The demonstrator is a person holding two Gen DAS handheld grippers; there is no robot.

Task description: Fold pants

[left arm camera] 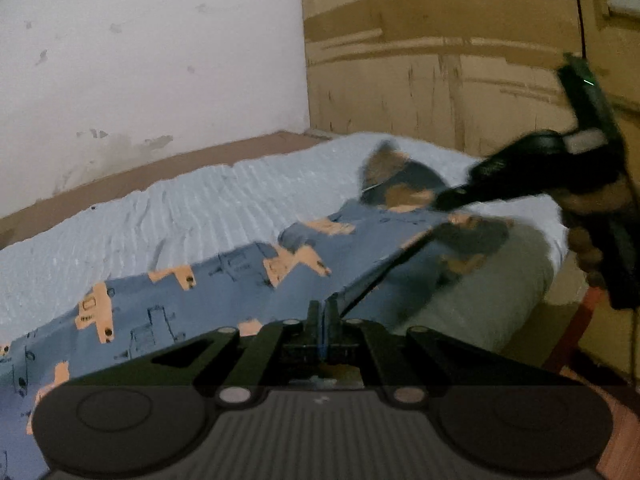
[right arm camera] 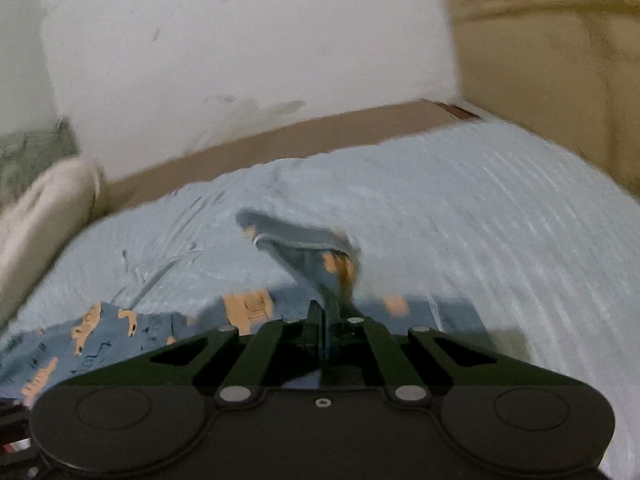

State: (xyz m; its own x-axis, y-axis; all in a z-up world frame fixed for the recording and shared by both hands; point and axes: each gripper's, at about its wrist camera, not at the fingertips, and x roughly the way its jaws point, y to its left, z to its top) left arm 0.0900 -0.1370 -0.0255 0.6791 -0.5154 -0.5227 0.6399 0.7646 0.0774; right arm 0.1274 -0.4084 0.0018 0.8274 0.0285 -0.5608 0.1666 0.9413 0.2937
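Both pinched shut on pants (left arm camera: 224,280), left gripper (left arm camera: 323,308), right gripper (right arm camera: 325,312) at 2 o'clock, seemingly lifting fabric off bedspread (right arm camera: 460,208).

The light is soft and rather dim, with no glare. My right wrist view is smeared by motion, most on the bedspread (right arm camera: 460,200) and the wall (right arm camera: 240,40). In my left wrist view my right gripper (left arm camera: 452,200) is blurred. Both views bend strongly and go black at their corners.
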